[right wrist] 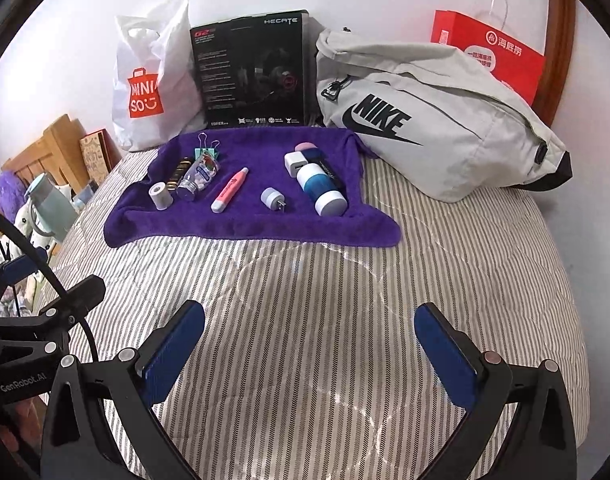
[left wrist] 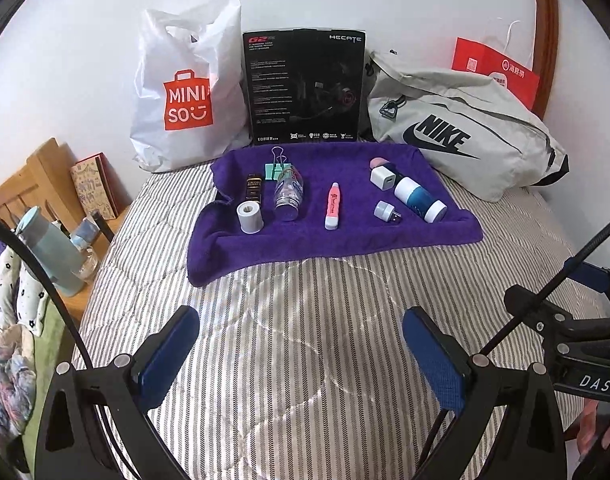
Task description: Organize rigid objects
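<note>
Both claws hover over the striped bed (left wrist: 305, 340), each spread wide with nothing between its blue pads: the left claw (left wrist: 301, 344) and the right claw (right wrist: 311, 344) sit well short of the purple towel (left wrist: 333, 232).

On the towel lie 2 loose groups. To the left are a grey tape roll (left wrist: 249, 212), a dark small box (left wrist: 254, 190), a mint binder clip (left wrist: 279, 168) and a clear pill bottle (left wrist: 289, 194). A pink marker (left wrist: 333, 205) lies alone in the middle. To the right are a white charger cube (left wrist: 381, 178), a small plug adapter (left wrist: 386, 211) and a blue-and-white bottle (left wrist: 419, 199) on its side.
</note>
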Demonstrator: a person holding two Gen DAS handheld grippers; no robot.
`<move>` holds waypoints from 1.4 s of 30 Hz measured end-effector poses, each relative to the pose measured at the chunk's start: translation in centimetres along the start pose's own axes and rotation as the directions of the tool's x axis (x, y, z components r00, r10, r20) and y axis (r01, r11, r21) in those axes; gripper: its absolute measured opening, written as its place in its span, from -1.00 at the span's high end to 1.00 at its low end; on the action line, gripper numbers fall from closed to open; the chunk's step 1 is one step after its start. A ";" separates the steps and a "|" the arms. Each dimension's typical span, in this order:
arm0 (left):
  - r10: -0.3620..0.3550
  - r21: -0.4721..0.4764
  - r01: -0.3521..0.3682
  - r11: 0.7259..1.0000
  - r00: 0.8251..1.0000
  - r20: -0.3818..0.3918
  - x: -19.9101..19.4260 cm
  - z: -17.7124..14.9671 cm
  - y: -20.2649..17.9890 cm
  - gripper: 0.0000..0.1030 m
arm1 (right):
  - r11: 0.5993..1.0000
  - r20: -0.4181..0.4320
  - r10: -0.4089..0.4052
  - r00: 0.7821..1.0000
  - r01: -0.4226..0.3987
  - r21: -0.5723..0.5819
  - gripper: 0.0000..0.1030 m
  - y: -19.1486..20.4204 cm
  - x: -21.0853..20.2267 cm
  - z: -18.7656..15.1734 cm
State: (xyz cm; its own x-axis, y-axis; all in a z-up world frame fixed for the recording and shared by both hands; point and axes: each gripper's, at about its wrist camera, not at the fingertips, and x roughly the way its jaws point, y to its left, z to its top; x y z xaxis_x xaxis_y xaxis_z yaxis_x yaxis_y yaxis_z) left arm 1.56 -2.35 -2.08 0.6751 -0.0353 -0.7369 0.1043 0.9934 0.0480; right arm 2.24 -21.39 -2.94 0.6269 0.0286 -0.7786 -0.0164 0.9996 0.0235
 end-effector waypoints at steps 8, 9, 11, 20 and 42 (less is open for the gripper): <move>0.000 0.005 0.000 1.000 1.000 -0.008 0.1 0.0 -0.2 -0.99 | 1.000 0.000 0.002 1.000 -0.002 0.008 -1.00 -0.4 -0.2 -0.1; 0.000 0.005 0.000 1.000 1.000 -0.008 0.1 0.0 -0.2 -0.99 | 1.000 0.000 0.002 1.000 -0.002 0.007 -1.00 -0.4 -0.2 -0.1; 0.002 0.004 -0.002 1.000 1.000 -0.004 0.0 0.0 -0.1 -0.99 | 1.000 0.000 0.004 1.000 -0.004 0.004 -1.00 -0.3 -0.3 -0.1; 0.009 -0.009 -0.009 1.000 1.000 0.000 -0.3 -0.3 0.3 -0.99 | 1.000 -0.001 0.007 1.000 -0.007 -0.005 -1.00 0.0 -0.5 -0.2; 0.015 -0.012 -0.015 1.000 1.000 -0.001 -0.4 -0.3 0.4 -0.99 | 1.000 -0.003 0.005 1.000 -0.005 0.005 -1.00 -0.1 -0.6 -0.3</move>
State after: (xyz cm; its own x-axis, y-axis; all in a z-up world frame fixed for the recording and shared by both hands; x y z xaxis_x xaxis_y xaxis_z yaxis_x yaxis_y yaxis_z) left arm 1.04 -1.88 -1.97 0.6760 -0.0203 -0.7366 0.0851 0.9951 0.0506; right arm 1.62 -21.54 -2.61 0.6242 0.0333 -0.7805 -0.0152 0.9994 0.0305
